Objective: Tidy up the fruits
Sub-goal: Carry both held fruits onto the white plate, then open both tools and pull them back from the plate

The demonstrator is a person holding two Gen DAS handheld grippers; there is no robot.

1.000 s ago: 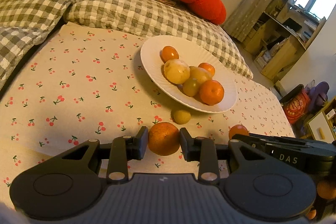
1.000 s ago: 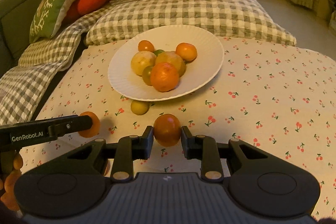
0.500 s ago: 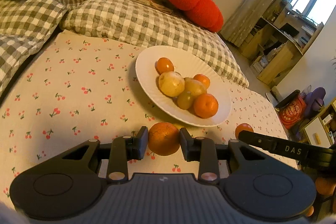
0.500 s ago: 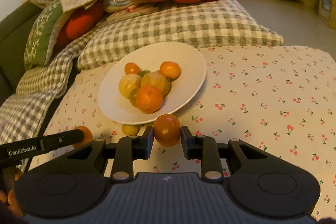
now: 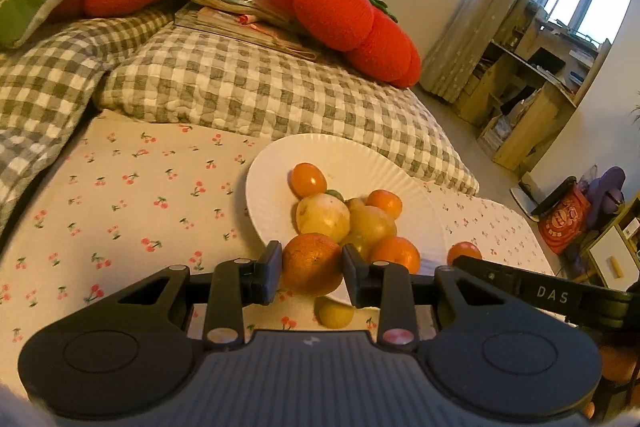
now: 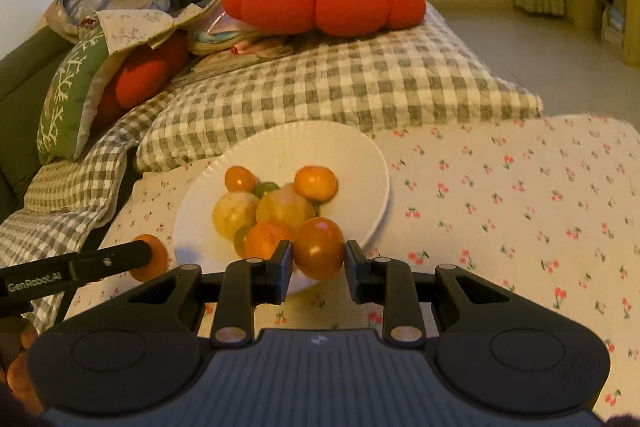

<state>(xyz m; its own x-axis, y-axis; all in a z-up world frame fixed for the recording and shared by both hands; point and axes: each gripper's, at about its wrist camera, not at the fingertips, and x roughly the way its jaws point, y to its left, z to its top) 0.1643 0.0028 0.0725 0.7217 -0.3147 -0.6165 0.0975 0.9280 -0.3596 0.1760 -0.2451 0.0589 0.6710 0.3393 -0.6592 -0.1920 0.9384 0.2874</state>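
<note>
Round white paper plate [image 6: 372, 163] already holds six-odd fruits. Left gripper [image 5: 311, 270] clamps a dimpled orange [image 5: 312, 263], right gripper [image 6: 318, 261] clamps a glossy orange-red tomato [image 6: 319, 247], both at the near rim. Small yellow-green fruit [image 5: 335, 313] left on cherry-print cloth [image 6: 500, 211].

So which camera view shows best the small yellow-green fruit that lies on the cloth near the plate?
The left wrist view: the small yellow-green fruit lies on the cherry-print cloth just below the held orange. In the right wrist view it is hidden.
</note>
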